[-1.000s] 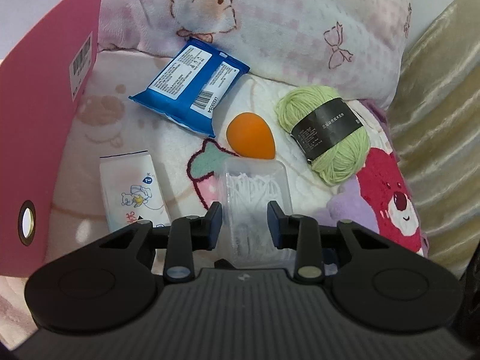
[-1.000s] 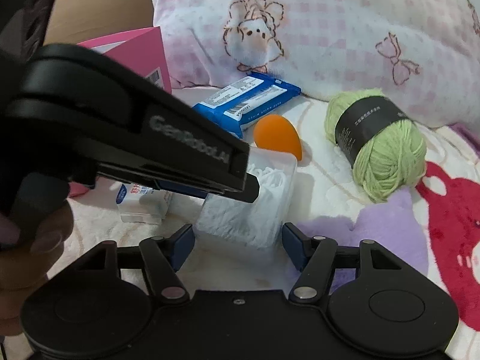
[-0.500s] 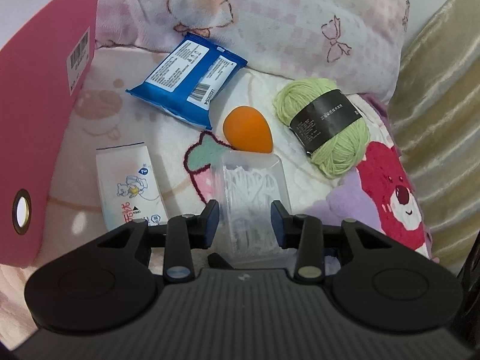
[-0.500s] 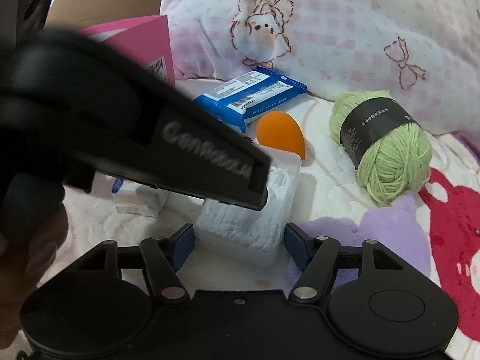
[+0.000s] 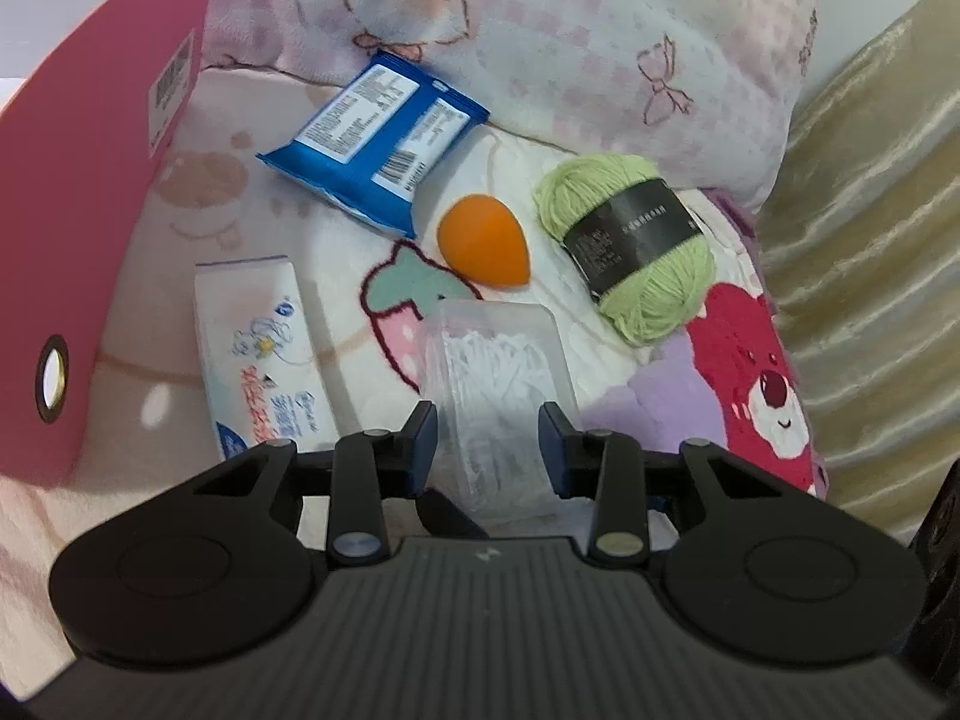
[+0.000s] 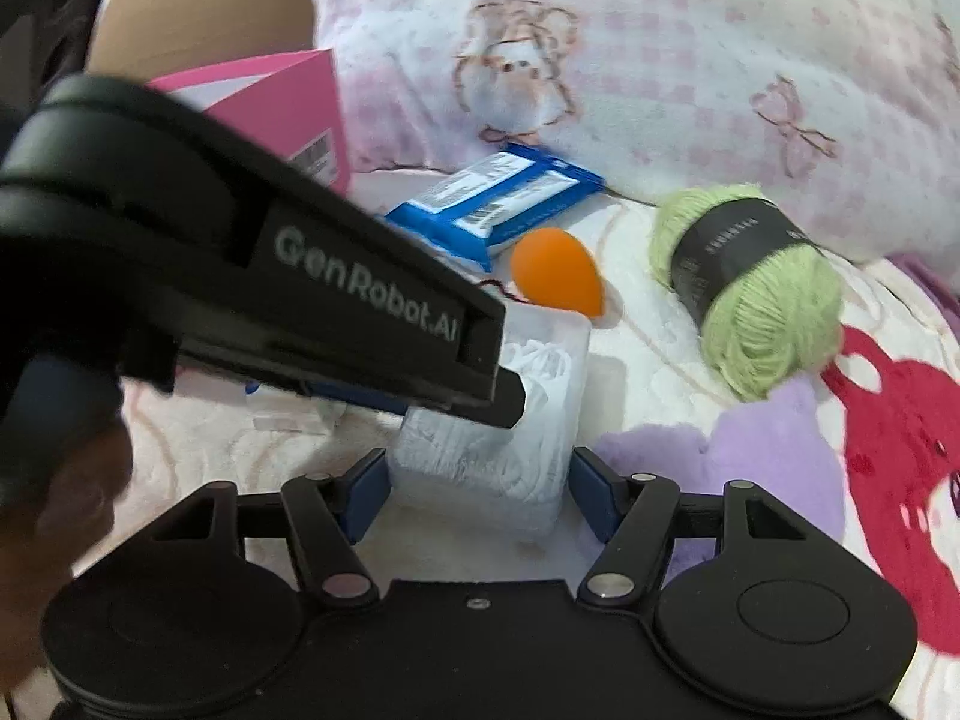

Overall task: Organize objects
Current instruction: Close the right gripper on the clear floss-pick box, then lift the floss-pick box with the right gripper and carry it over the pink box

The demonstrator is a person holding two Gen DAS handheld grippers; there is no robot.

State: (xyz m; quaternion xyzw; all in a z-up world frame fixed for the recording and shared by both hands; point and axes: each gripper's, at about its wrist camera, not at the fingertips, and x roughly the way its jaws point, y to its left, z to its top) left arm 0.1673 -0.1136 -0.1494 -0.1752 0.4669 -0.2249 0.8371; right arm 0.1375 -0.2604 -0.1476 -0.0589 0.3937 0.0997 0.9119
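Left wrist view: left gripper [image 5: 487, 441] straddled the clear cotton-swab box [image 5: 501, 384] on the bed blanket [image 5: 288, 222]; its jaws had just been opening, and pad contact was unclear. Right gripper [image 6: 480, 489] bracketed the same box, left pad touching, right pad apart. Orange sponge [image 5: 483, 240] sat at 12 o'clock, green yarn [image 5: 636, 240] at 2.

"GenRobot.AI" in grey letters on side of left gripper [image 6: 384, 324], left-centre of right wrist view. Barcodes on blue packet [image 5: 372, 147] and pink box [image 5: 90, 228]; yarn band [image 5: 633, 231] print too small to read.
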